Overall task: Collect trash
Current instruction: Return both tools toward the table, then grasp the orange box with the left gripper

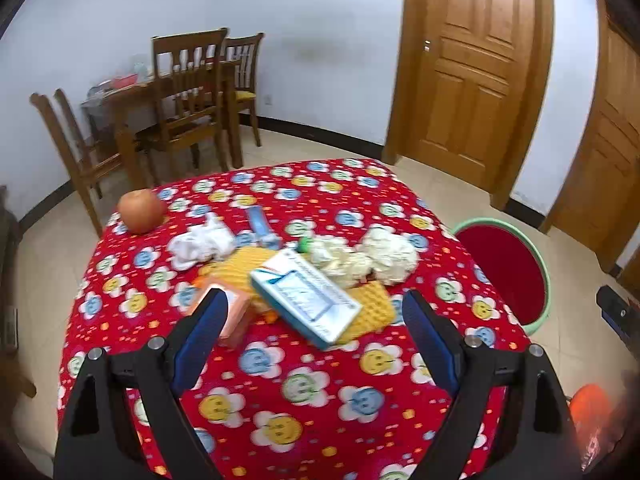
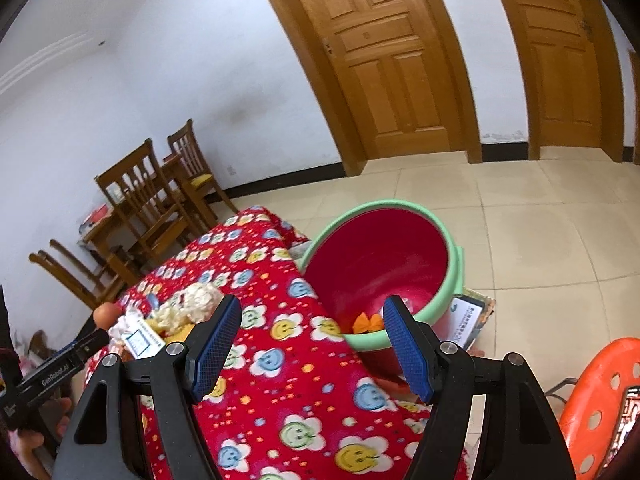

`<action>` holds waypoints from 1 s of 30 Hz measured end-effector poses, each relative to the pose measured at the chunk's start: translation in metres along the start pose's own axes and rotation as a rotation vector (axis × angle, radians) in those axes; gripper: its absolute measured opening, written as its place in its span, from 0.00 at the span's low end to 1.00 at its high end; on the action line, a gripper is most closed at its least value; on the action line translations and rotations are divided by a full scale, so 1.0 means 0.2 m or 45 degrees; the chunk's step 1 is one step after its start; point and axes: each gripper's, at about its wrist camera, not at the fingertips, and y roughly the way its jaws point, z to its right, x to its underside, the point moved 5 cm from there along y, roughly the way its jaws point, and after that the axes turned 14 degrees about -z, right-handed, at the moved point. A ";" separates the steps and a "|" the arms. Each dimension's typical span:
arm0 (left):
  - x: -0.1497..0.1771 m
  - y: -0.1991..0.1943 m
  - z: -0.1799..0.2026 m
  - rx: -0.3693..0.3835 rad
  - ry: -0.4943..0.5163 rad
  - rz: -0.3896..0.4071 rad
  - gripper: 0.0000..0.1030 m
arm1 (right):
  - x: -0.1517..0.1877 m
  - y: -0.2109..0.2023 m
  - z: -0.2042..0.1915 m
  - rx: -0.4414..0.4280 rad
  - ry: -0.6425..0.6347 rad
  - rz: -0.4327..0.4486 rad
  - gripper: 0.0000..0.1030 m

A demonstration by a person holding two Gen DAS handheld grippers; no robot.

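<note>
Plainly both pairs of tongs stand apart with nothing between their pads. The left tongs point(image 1: 316, 336) hang over the near part of the tabletop point(image 1: 304, 396), tilted down toward the heap of litter, which fits a hand lining up for a pick. Nearest their left pad lies a pink-orange packet point(image 1: 236, 316); just past it a white and blue carton point(image 1: 308, 300) rests slantwise on a yellow ridged sheet point(image 1: 372, 308). Behind these sit two crumpled cream paper wads point(image 1: 364, 258), touching each other, a white tissue wad point(image 1: 200, 246) and a small blue tube point(image 1: 260, 224).

The right tongs point(image 2: 312, 348) point past the tabletop's edge at the red bucket point(image 2: 452, 276) with its green rim, which stands on the floor tight against the hanging cloth. That spot looks chosen so that litter can be dropped in with a short swing. Orange scraps point(image 2: 366, 322) already lie in its bottom, so I judge the collecting partly done.

Around the heap, an apple point(image 1: 141, 211) sits at the far left corner, well apart from the litter and likely not meant for the bucket. A printed paper point(image 2: 472, 318) lies on the floor under the bucket's far side, and an orange stool point(image 2: 592, 404) stands near the right tongs. The stacked carton and sheet may shift together when one is lifted.
</note>
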 end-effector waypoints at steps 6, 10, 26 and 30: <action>0.03 -0.03 -0.18 -0.057 -0.089 0.007 0.85 | 0.04 0.04 -0.08 -0.022 -0.038 -0.037 0.72; 0.06 -0.03 -0.28 -0.096 -0.135 -0.004 0.86 | 0.07 0.07 -0.11 -0.031 -0.048 -0.062 0.72; 0.09 0.28 -0.44 -0.176 -0.165 -0.163 0.86 | 0.12 0.21 -0.15 0.000 -0.060 -0.161 0.72; 0.07 0.35 -0.44 -0.172 -0.135 -0.185 0.86 | 0.13 0.24 -0.16 0.010 -0.064 -0.181 0.72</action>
